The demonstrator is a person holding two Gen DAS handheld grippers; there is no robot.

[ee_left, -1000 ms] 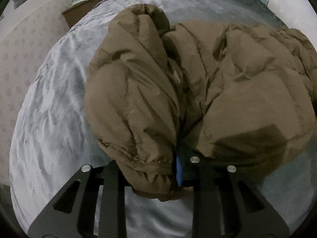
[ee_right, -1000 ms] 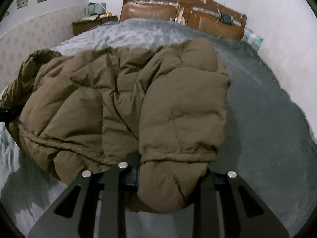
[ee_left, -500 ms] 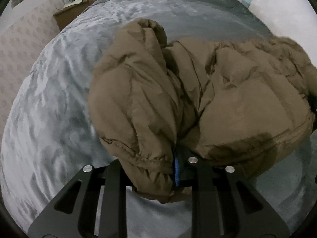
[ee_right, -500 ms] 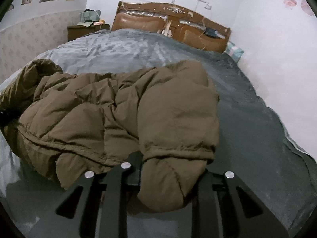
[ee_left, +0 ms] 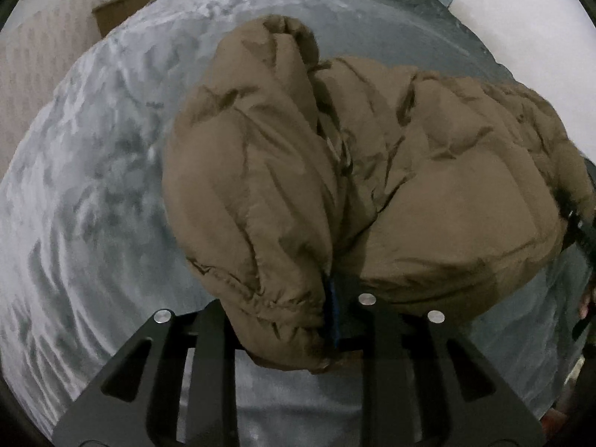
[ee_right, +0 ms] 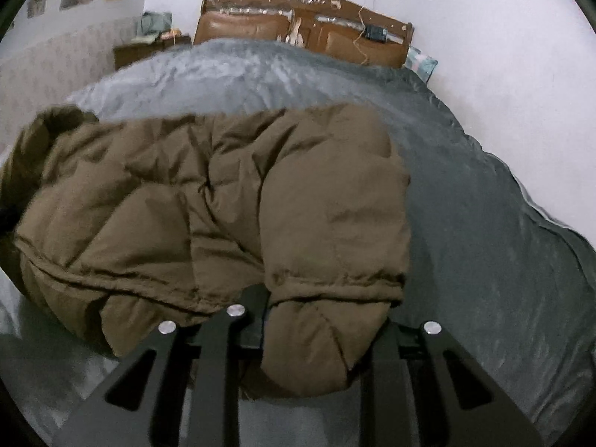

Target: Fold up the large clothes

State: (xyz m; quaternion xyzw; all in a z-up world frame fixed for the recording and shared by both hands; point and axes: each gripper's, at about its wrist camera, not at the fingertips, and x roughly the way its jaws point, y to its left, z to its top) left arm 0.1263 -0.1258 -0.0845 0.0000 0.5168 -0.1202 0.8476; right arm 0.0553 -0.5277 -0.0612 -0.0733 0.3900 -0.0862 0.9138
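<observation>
Brown puffer jacket (ee_left: 372, 171), bulky and quilted, bunched double on the grey bed cover (ee_left: 93, 186), near the foot end, headboard (ee_right: 305, 29) well beyond it. Near edge is lifted off the cover; the far part rests on the bed.

Left tool (ee_left: 298, 320): jaws opening slightly, yet the pads are pressed into a thick roll of the jacket's edge, so the hold is intact. A blue strip, probably zip or lining, shows at the right finger. Right tool (ee_right: 316, 331): clamped on a padded lobe of the same edge, which fills the gap between the fingers and hangs below them.

Step in hand, as judged: both ends of the edge are gripped and carried across the bed to make a fold.

Next move calls for: keeping both ends level and taut, laying the edge down square over the lower layer, then letting go. Padding is springy; expect it to puff back.
</observation>
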